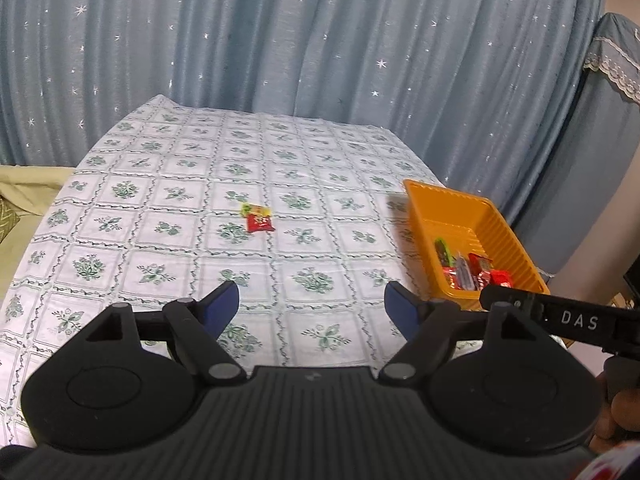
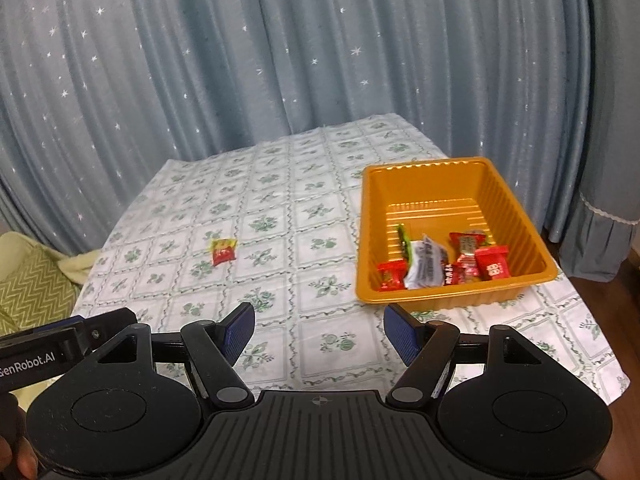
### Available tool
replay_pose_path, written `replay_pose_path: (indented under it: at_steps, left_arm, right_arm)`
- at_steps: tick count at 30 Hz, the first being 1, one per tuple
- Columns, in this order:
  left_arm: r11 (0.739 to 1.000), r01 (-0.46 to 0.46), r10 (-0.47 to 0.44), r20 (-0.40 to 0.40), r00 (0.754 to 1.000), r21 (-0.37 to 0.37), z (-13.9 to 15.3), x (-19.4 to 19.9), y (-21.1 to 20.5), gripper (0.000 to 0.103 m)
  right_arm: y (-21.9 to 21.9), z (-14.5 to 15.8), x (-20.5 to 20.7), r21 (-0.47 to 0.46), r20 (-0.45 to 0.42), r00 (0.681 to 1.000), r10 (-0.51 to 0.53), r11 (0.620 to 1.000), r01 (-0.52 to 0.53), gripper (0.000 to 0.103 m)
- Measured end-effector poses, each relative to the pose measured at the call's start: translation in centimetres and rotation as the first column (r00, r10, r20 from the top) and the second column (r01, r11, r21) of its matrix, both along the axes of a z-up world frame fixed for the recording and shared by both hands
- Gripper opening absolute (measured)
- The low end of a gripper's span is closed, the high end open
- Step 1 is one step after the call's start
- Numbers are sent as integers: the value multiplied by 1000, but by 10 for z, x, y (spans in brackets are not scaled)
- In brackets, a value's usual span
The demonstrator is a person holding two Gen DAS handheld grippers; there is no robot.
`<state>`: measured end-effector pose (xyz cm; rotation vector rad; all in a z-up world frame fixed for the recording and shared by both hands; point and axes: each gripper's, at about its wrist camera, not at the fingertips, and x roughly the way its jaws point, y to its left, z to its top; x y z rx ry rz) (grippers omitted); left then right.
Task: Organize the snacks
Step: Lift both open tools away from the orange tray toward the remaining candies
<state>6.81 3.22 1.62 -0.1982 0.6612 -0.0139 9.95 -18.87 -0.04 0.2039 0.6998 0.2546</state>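
One packet left on the desk

Nearest me, my left tool and right tool both stand apart, nothing between them. Farther out, the small red-and-yellow crinkly snack packet lies alone on the floral-clothed desk, well apart from the ribbed orange plastic tray of wrapped sweets. It looks light and slippery; I'd pinch across its middle.

The tray at right of the right wrist view is glossy orange plastic, its walls ribbed. The snack packets in it are shiny crinkled film — so is the lone red packet at mid-frame. The tablecloth looks smooth with a faint sheen. Behind, the curtain is soft pleated cloth. Both grippers are matt black plastic — pads finely textured blue.
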Motion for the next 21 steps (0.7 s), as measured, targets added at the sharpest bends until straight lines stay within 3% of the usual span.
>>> replay_pose_path:
  at_steps: [9, 21]
  left_arm:
    - [999, -44, 44, -13, 999, 11, -12, 20, 27, 78]
    - [994, -55, 57, -22, 998, 91, -37, 88, 67, 78]
  right_arm:
    - [26, -9, 20, -23, 15, 998, 53, 998, -53, 71]
    - [73, -36, 86, -34, 37, 992, 120, 992, -119, 71]
